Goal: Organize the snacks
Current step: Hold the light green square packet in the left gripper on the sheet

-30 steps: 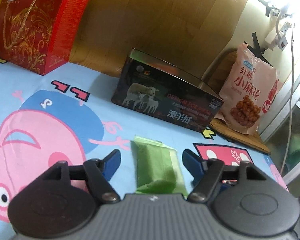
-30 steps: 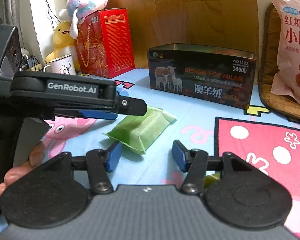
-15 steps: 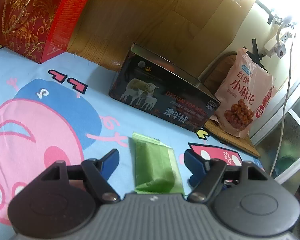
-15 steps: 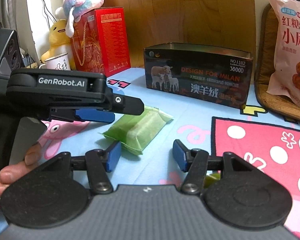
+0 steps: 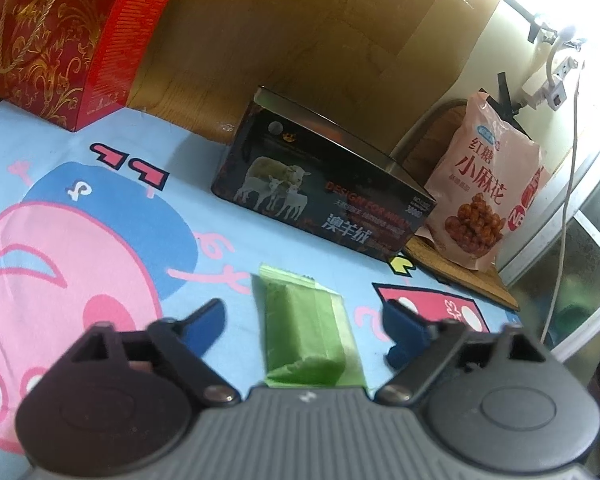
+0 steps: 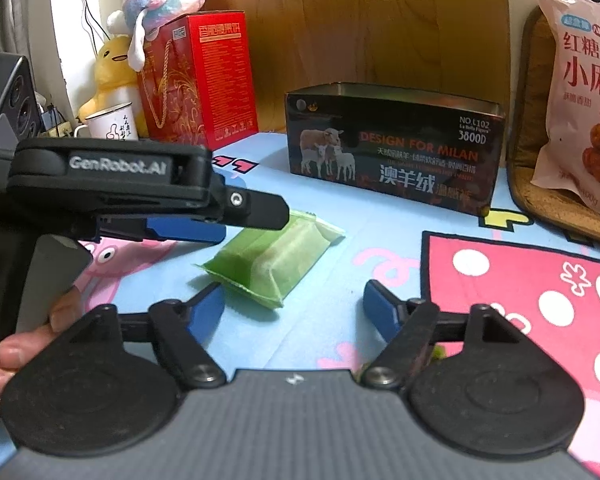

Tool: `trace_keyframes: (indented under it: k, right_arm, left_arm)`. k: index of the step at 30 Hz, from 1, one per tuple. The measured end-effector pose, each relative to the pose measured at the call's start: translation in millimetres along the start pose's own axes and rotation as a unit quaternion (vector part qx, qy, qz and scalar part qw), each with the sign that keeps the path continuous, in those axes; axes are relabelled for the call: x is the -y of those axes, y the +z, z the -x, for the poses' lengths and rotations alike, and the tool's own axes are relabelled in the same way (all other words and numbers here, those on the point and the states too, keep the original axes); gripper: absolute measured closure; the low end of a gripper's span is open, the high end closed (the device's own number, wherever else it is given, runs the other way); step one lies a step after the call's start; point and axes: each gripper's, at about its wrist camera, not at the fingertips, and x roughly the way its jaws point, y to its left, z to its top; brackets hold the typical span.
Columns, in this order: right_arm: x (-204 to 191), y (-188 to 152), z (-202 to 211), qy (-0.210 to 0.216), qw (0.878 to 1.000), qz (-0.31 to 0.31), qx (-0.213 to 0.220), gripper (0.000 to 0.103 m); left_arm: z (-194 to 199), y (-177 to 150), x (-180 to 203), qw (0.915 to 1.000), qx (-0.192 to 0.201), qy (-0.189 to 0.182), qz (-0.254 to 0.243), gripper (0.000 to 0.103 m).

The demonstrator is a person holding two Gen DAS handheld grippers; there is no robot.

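A green wrapped snack [image 5: 306, 328] lies flat on the cartoon tablecloth. My left gripper [image 5: 304, 320] is open with its blue fingers on either side of the snack, not touching it. In the right wrist view the snack [image 6: 276, 256] lies ahead and left, with the left gripper [image 6: 204, 220] over its near end. My right gripper [image 6: 294, 304] is open and empty, just right of the snack. An open dark tin box [image 5: 320, 196] with sheep pictures stands behind; it also shows in the right wrist view [image 6: 392, 160].
A pink snack bag [image 5: 484, 188] leans on a wooden board at the right. A red gift box [image 5: 60, 40] stands at the back left. A white mug [image 6: 110, 124] and plush toys [image 6: 112, 76] sit beside it. A wooden wall is behind.
My left gripper has dropped and moved slightly forward over the green snack, jaws still open. The right gripper has barely moved.
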Motion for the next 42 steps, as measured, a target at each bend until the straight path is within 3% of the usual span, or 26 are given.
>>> trace_keyframes:
  k: [4,9,13,42]
  right_arm:
    - [-1,1,-2,-0.008,1.000,0.002,-0.006,0.011]
    - [-4,1,-4,-0.020,1.000,0.013,-0.012,0.010]
    - [-10,1,-8,-0.040,0.998,0.035,-0.023,0.004]
    - [-6,1,-9,-0.041,0.999,0.024,-0.022,0.002]
  left_arm:
    - [0,0,0,1.0000,-0.002,0.000,-0.003,0.007]
    - [0,2,-1,0.9999,-0.005,-0.009,0.002,0.004]
    - [0,2,-2,0.9999,-0.005,-0.009,0.003,0.004]
    - [2,3,-9,0.9990,0.001,-0.032,0.030,0.000]
